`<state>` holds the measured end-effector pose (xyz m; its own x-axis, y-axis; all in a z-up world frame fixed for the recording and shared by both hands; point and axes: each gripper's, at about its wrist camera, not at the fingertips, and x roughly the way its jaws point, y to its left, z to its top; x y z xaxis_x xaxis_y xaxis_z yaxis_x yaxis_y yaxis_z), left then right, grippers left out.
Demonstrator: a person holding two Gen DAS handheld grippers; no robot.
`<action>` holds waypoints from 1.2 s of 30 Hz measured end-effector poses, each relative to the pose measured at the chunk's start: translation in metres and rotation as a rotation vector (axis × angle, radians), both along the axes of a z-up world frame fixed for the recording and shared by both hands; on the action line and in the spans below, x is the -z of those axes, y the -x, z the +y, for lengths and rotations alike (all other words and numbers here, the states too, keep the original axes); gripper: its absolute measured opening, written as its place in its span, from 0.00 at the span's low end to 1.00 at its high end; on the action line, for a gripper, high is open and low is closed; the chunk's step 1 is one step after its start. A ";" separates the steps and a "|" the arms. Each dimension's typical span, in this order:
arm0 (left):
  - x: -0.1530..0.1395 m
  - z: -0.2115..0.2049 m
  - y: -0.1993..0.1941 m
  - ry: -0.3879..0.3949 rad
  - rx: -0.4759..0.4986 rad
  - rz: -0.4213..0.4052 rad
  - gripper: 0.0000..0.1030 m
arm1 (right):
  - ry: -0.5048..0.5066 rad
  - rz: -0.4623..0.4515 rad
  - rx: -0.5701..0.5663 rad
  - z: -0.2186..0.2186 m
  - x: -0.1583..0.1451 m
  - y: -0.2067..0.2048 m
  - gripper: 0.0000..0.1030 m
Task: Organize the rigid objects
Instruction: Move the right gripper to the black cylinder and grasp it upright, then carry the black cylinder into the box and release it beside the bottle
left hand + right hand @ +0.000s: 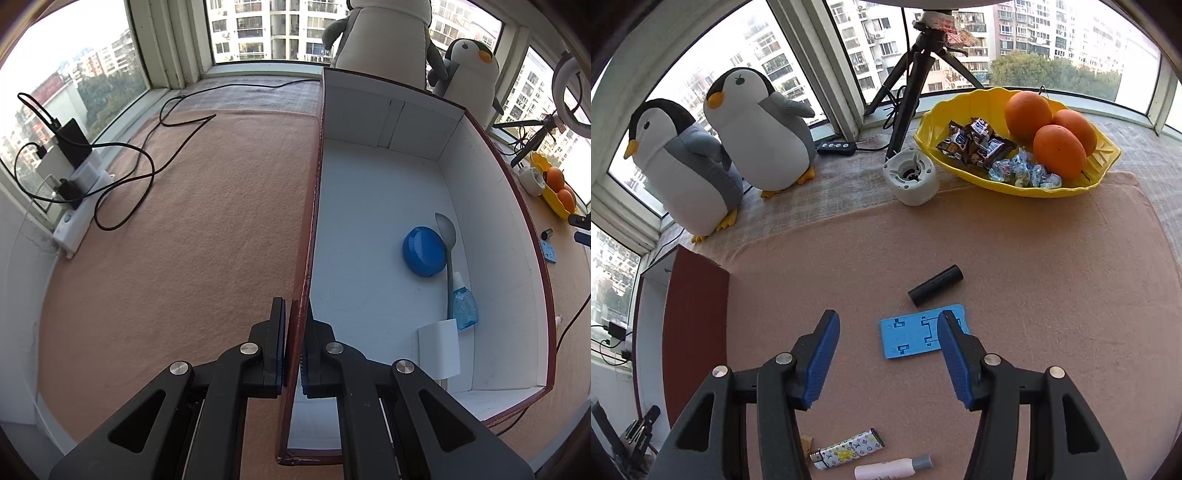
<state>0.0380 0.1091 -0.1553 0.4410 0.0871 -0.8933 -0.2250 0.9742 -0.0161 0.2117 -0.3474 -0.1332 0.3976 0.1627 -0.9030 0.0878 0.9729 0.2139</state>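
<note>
1. The box (376, 192), white inside with dark red outer walls, is the landmark; the left gripper (293, 350) is clenched on its near side wall, pads pressed on either face, apparently steadying it.
2. Already inside the box: a blue round lid (423, 251), a grey spoon (447, 243), a small blue bottle (464, 308) and a white card (439, 347), all near its right wall.
3. Outside the box, on the pink cloth (1034, 295) to its right, lie a blue flat plate (912, 332), a black cylinder (936, 285), a patterned lighter (849, 448) and a pink tube (892, 469).
4. The right gripper (886, 354) hangs released and empty over the blue flat plate, jaws standing apart.
5. Judged so: roughly half done; four pieces left, the plate likely next.
</note>
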 end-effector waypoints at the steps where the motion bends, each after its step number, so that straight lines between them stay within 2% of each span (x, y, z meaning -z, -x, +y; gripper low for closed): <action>1: 0.000 0.000 0.000 0.000 0.000 0.000 0.05 | -0.008 0.014 0.018 -0.005 0.004 -0.005 0.49; 6: 0.000 0.000 -0.001 -0.001 -0.002 0.003 0.05 | -0.050 0.094 0.084 -0.015 0.027 -0.026 0.48; 10: 0.000 0.000 -0.001 -0.001 -0.003 0.003 0.05 | -0.048 0.138 0.105 -0.016 0.045 -0.038 0.40; 21: 0.000 0.000 -0.001 -0.001 -0.003 0.003 0.05 | -0.030 0.218 0.144 -0.016 0.076 -0.061 0.28; 27: 0.002 0.001 0.000 -0.001 -0.004 0.004 0.05 | 0.013 0.220 0.138 -0.014 0.078 -0.063 0.22; 29: 0.002 0.001 0.000 0.001 -0.004 0.004 0.05 | 0.046 0.217 0.122 -0.012 0.078 -0.064 0.14; 36: 0.003 0.001 0.001 0.001 -0.004 0.006 0.05 | 0.076 0.188 0.079 -0.005 0.081 -0.060 0.14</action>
